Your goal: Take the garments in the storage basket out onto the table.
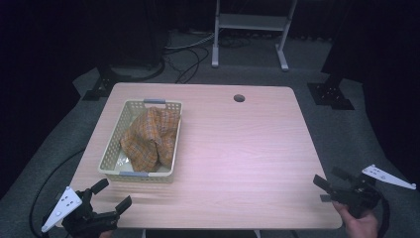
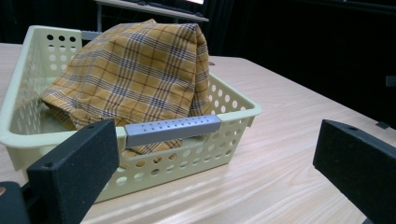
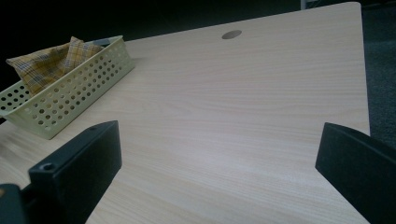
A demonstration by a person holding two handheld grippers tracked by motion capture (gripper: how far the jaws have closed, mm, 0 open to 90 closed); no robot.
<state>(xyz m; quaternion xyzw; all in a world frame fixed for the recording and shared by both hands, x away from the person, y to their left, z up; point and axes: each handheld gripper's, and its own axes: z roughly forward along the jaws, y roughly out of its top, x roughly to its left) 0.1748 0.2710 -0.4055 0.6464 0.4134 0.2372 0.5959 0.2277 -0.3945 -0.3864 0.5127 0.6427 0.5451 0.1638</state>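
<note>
1. Here we are: one table (image 1: 237, 148), one basket (image 1: 111, 153), one cloth (image 1: 148, 136), two grippers.
2. The basket, pale yellow with punched holes, sits on the left half of the tabletop, its long side running from near the front edge toward the back.
3. It has two grey handles: one at the near end (image 2: 173, 129), one at the far end (image 1: 154, 101).
4. Inside is the single cloth, yellow plaid, bunched up and rising above the rim, heaped toward the far end.
5. The left gripper (image 1: 111, 193) is at the front left corner, jaws spread wide, nothing between them, facing the basket's near end.
6. The right gripper (image 1: 329, 178) is at the front right corner, jaws likewise released and empty, a hand (image 1: 359, 223) holding it.
7. One round hole (image 1: 239, 97) is near the tabletop's back edge.
</note>
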